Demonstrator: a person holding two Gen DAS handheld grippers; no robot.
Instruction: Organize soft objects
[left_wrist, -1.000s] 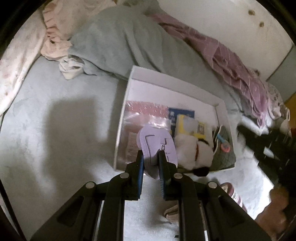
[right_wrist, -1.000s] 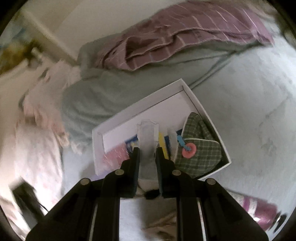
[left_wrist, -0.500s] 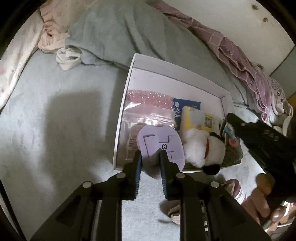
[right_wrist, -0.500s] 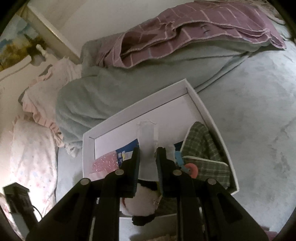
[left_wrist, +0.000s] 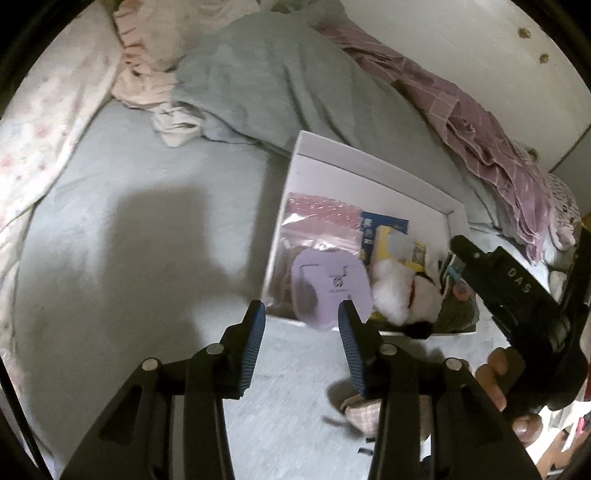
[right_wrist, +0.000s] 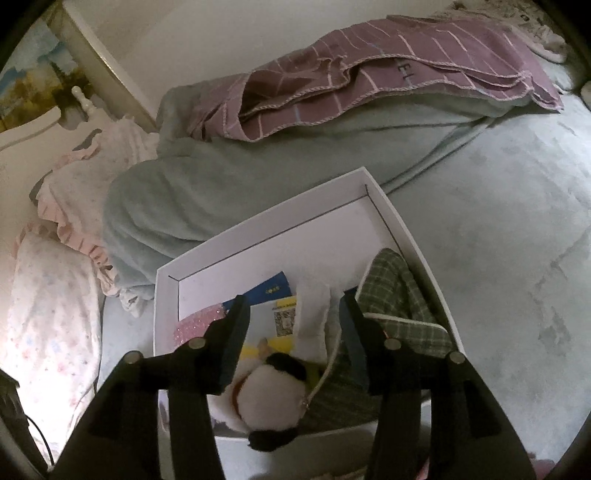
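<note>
Purple insole (left_wrist: 328, 288) lies in white box (left_wrist: 369, 177) at its near edge, just past left gripper (left_wrist: 301, 325), jaws opening, not pinching it. Right gripper (right_wrist: 291, 325) jaws opening over the box; white pad (right_wrist: 314, 314) between them, apparently loose.

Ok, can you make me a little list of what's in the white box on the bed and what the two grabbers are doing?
place: bed, grey-green blanket bunched behind box
box: white box, open top
in box: purple card, plush toy, plaid pouch, pink glitter bag, yellow packet, white soft piece
left gripper: jaws opening, off the purple card
right gripper: jaws opening, white soft piece between them, not pressed
</note>
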